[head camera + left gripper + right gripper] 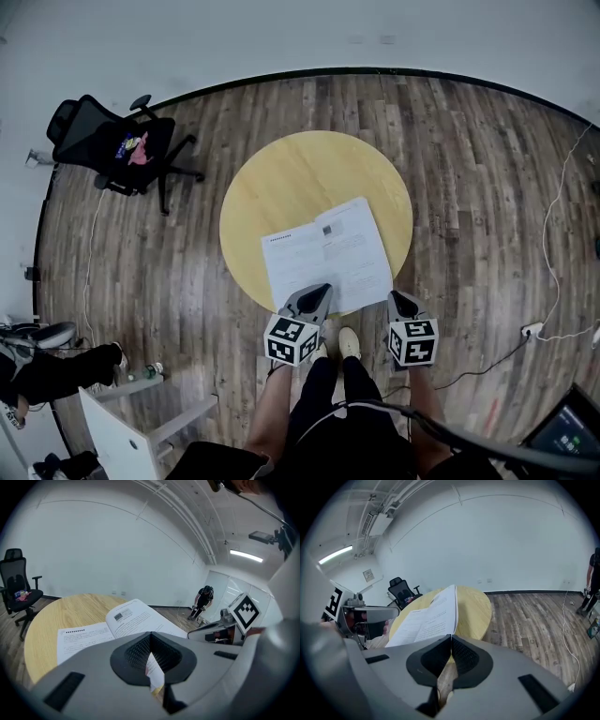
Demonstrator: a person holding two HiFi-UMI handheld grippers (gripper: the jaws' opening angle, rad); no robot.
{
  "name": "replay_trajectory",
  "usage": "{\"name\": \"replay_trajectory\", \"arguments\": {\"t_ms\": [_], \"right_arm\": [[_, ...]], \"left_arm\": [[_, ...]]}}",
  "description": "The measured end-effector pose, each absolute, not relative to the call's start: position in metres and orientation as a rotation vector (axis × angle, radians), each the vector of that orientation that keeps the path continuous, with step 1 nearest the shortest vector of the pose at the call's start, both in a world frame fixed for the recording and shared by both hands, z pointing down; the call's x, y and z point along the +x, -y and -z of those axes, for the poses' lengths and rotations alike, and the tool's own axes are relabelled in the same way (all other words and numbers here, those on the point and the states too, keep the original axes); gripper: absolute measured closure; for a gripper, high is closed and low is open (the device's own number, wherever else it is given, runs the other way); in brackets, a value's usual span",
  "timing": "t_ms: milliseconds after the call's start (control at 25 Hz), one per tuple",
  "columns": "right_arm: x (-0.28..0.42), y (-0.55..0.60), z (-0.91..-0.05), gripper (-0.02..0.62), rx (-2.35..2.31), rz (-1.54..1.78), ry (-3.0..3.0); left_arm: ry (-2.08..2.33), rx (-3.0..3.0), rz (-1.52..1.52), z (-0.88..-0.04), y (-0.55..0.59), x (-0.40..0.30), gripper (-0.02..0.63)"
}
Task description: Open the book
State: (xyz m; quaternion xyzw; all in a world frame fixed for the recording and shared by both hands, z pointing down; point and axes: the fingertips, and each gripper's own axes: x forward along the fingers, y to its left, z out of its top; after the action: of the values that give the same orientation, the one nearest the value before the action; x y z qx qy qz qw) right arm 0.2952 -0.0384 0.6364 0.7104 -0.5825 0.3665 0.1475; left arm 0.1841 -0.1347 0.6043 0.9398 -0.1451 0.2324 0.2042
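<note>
The book (326, 248) lies open and flat on the round yellow table (281, 178), white printed pages up. My left gripper (325, 289) hovers over the book's near edge with its jaws shut; in the left gripper view (151, 637) a strip of printed page shows through the gap behind the tips. My right gripper (394, 296) is just off the book's near right corner, beyond the table rim, jaws shut and empty. In the right gripper view (451, 638) the book (431, 618) lies ahead and to the left.
A black office chair (117, 145) stands on the wooden floor at the far left. Cables (553, 216) and a power strip (532, 329) lie at the right. A person in black (204, 599) stands by the far wall. A white stand (122, 431) is at the lower left.
</note>
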Motion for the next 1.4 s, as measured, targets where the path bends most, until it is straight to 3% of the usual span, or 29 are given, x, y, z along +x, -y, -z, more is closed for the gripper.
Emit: {"name": "replay_trajectory", "arguments": {"t_ms": [1400], "right_arm": [[0.32, 0.037, -0.723, 0.584, 2.008, -1.203, 1.547]], "left_arm": [[0.392, 2.524, -0.753, -0.676, 0.162, 0.181, 0.607]]}}
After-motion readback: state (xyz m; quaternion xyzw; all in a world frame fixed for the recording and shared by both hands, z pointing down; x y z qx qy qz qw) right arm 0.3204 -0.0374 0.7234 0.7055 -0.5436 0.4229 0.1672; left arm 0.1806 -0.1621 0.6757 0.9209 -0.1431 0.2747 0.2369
